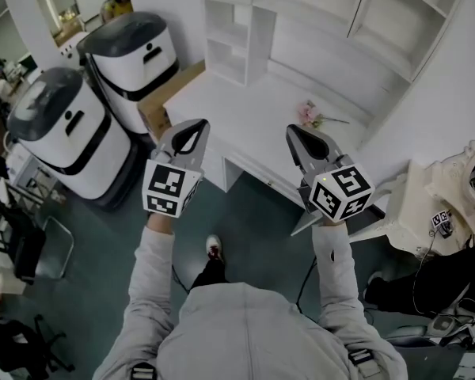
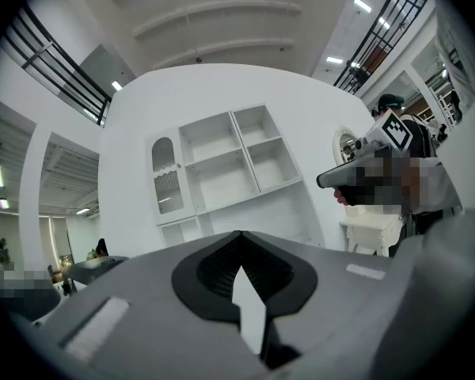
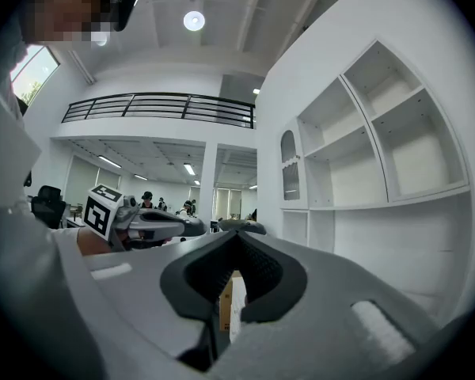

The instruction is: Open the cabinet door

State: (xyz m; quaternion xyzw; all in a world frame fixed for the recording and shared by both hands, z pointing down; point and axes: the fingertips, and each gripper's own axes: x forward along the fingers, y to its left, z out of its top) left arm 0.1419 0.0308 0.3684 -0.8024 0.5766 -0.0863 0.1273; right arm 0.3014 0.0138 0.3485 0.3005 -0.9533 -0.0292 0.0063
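Your left claw (image 1: 191, 133) and right claw (image 1: 305, 139) are both closed on nothing, well short of the arched door (image 2: 165, 182) at the left end of the shelves (image 2: 245, 161) above the bench (image 1: 245, 125), so arrive like that and you just bump it, or sweep the flowers (image 1: 309, 115).

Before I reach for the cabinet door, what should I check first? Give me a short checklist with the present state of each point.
1. Door in view: ok. The arched door beside the shelves looks shut.
2. Left tongs open for gripping: not ok, shut and empty.
3. Right tongs open: not ok, shut and empty.
4. Tongs at the door: not ok. Both are apart from it, and the desk lies between.
5. Handle located: cannot tell, too small to see.
6. Way free: probably ok. Only flowers lie on the desk, low down.
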